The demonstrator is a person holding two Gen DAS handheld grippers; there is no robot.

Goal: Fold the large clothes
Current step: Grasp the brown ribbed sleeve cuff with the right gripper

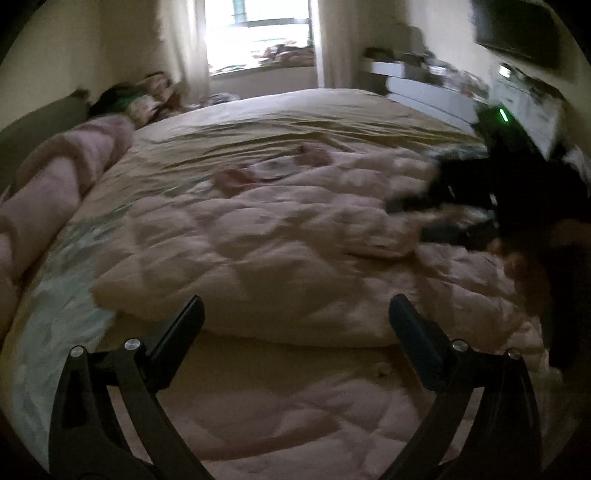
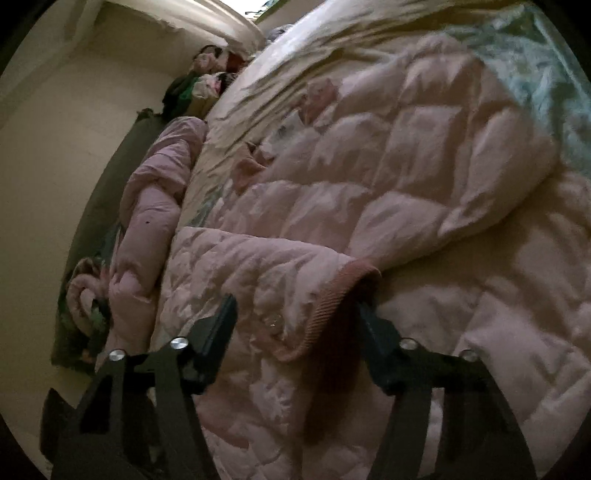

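A pale pink quilted puffer jacket point(image 1: 258, 251) lies spread on the bed. My left gripper point(image 1: 295, 314) is open and empty, just above the jacket's near edge. My right gripper point(image 2: 297, 310) is open, its jaws on either side of a sleeve cuff point(image 2: 325, 306) with ribbed pink trim; the right finger tip is hidden under the cuff. In the left wrist view the right gripper point(image 1: 443, 218) shows blurred at the right, over the jacket. The sleeve point(image 2: 258, 273) lies folded across the jacket body point(image 2: 424, 166).
The bed has a cream sheet point(image 1: 295, 110) with a teal patterned part point(image 2: 546, 74). A rolled pink blanket point(image 1: 55, 192) lies along the headboard side, with a pile of clothes point(image 1: 147, 96) beyond it. A window point(image 1: 258, 33) and white shelves point(image 1: 424, 81) stand behind the bed.
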